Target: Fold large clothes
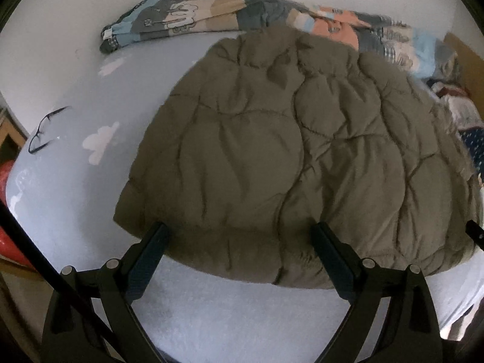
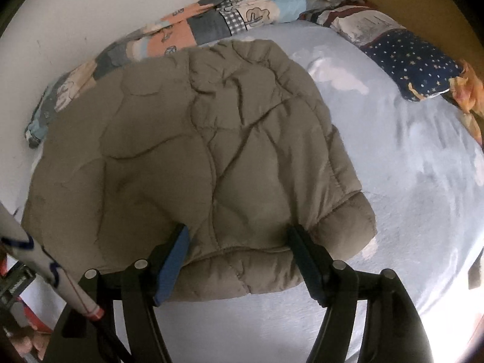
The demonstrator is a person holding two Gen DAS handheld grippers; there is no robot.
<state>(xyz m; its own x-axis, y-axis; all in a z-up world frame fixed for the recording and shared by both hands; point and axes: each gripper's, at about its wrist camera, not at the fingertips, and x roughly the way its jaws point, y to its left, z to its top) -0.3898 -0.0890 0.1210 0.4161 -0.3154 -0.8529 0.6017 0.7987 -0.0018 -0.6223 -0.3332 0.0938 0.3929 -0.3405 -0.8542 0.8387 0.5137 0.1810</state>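
Left wrist view shows a puffy olive-grey quilted jacket [image 1: 290,157] lying folded on the pale blue bed sheet [image 1: 211,317], with the left gripper [image 1: 242,242] at its near hem, jaws spread wide and empty. A patchwork quilt [image 1: 187,15] lies bunched along the wall behind, and a pair of glasses [image 1: 45,130] rests well off to the left. Right wrist view has the right gripper [image 2: 239,242] with jaws apart, straddling the jacket's near edge without pinching it.
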